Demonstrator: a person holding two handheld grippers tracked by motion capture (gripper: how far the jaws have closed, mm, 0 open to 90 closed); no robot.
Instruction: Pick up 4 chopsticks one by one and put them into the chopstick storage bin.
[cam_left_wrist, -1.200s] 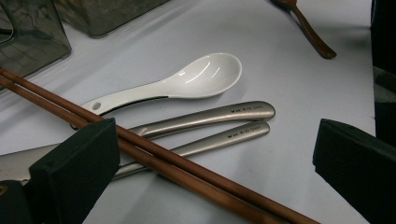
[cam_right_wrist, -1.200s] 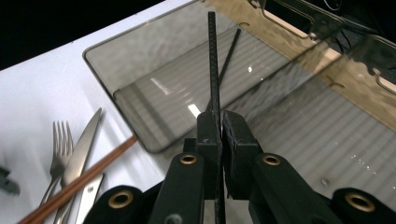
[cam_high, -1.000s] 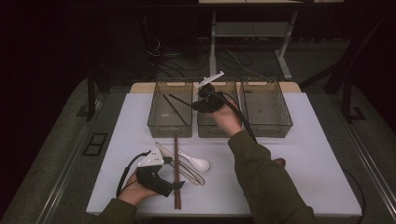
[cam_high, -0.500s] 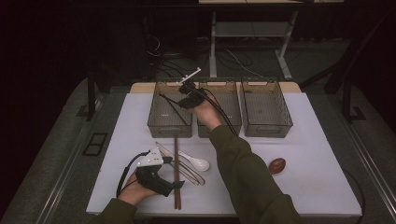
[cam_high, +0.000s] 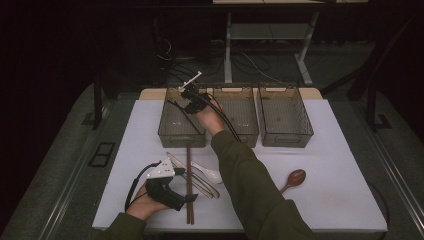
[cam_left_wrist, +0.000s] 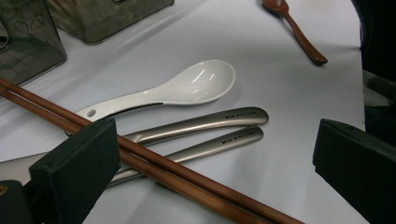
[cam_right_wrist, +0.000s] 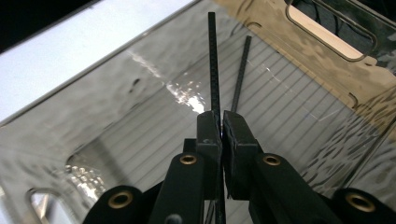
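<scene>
- My right tongs (cam_right_wrist: 220, 122) are clamped on a thin black chopstick (cam_right_wrist: 213, 60), and I have them over the far-left bin (cam_high: 172, 131), the leftmost of three clear bins at the far edge of the worktop (cam_high: 340, 200).
- From the right gripper view, the held chopstick points down into that bin, and a second black chopstick (cam_right_wrist: 240, 70) lies just beside it on the ribbed floor.
- My left tongs (cam_left_wrist: 210, 172) stand apart, low over the near left part of the worktop; I grip nothing with them.
- A pair of brown wooden chopsticks (cam_left_wrist: 154, 170) runs between the jaws, crossing over two steel handles (cam_left_wrist: 219, 128).
- A white ceramic spoon (cam_left_wrist: 187, 88) lies just past those.
- A brown wooden spoon (cam_high: 292, 179) lies well apart, to the right.
</scene>
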